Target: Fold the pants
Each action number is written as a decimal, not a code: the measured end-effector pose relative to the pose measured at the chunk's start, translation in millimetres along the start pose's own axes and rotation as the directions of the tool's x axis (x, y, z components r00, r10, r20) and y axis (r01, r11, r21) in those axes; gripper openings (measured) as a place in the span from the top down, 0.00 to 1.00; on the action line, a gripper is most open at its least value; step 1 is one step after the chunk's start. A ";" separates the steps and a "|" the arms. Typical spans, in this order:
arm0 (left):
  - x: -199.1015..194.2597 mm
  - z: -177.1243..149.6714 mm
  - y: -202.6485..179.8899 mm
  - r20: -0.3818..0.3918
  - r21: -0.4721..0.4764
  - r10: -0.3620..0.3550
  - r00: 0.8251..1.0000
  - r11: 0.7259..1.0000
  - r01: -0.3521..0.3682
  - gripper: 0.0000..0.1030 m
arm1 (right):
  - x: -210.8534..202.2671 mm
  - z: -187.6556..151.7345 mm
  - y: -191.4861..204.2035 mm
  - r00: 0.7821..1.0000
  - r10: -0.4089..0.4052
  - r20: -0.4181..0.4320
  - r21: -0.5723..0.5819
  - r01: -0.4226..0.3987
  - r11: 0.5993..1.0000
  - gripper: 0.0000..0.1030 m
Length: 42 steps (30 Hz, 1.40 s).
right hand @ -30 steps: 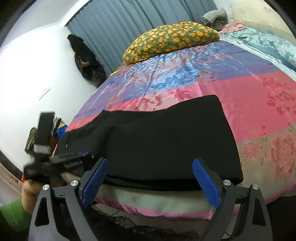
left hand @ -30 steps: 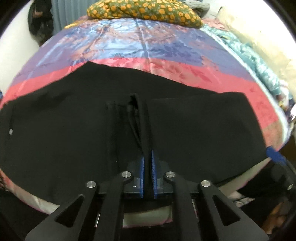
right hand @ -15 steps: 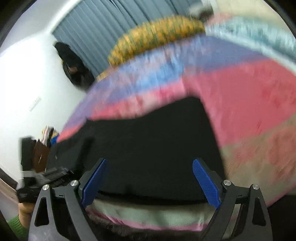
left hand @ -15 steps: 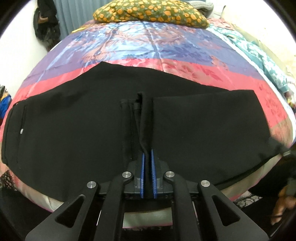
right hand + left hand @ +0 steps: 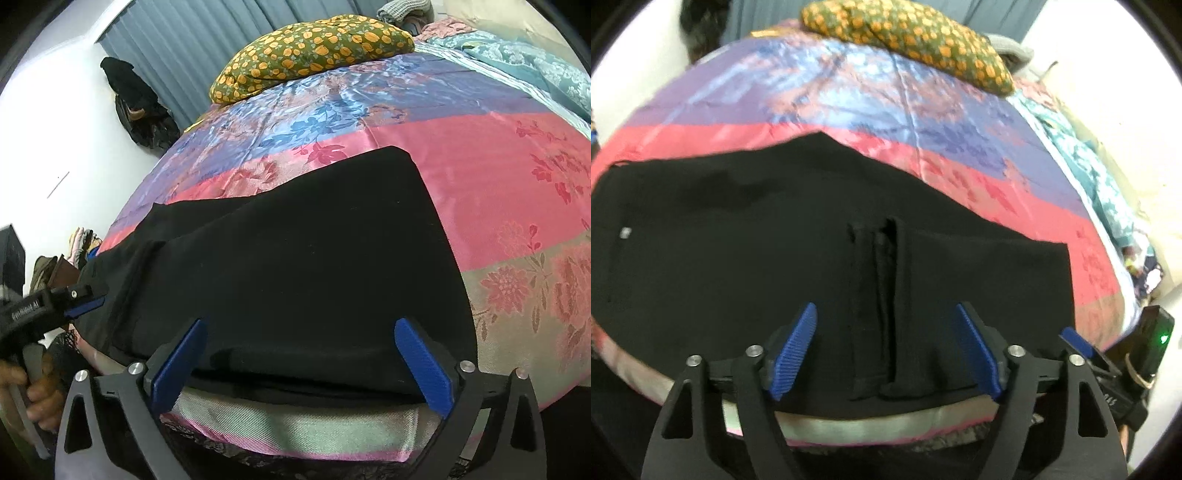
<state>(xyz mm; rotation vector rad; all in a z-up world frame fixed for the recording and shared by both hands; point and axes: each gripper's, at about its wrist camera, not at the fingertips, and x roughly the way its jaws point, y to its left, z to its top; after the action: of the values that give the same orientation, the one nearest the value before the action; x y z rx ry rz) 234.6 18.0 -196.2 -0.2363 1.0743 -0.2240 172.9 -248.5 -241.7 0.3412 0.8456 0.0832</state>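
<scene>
Black pants (image 5: 746,236) lie flat along the near edge of the bed, folded lengthwise, with leg hems (image 5: 882,317) lying across the middle. My left gripper (image 5: 886,350) is open and empty, its blue pads either side of the hems, just above the cloth. My right gripper (image 5: 299,362) is open and empty over the folded right end of the pants (image 5: 314,258). The right gripper also shows at the right edge of the left wrist view (image 5: 1082,347), and the left gripper shows at the left of the right wrist view (image 5: 74,302).
The bed has a pink, blue and purple floral satin cover (image 5: 498,177). An orange-dotted green pillow (image 5: 314,48) lies at the far end. A teal blanket (image 5: 1108,192) runs along the right side. Dark clothes hang on the wall (image 5: 136,107) by grey curtains.
My left gripper has opened and let go of the pant hems, which now lie flat on the pants. My right gripper stayed open and swung back over the right end.
</scene>
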 end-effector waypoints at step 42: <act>36.7 -14.9 -0.3 -0.009 0.077 0.074 0.997 0.994 -0.073 0.82 | -10.3 115.3 -59.7 0.962 0.268 -0.053 0.049 -0.266 0.963 0.25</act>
<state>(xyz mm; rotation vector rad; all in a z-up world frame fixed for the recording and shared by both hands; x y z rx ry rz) 238.2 5.7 -233.6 -0.1264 1.0817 -0.2003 248.3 -337.2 -183.3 0.4927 0.8570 0.3293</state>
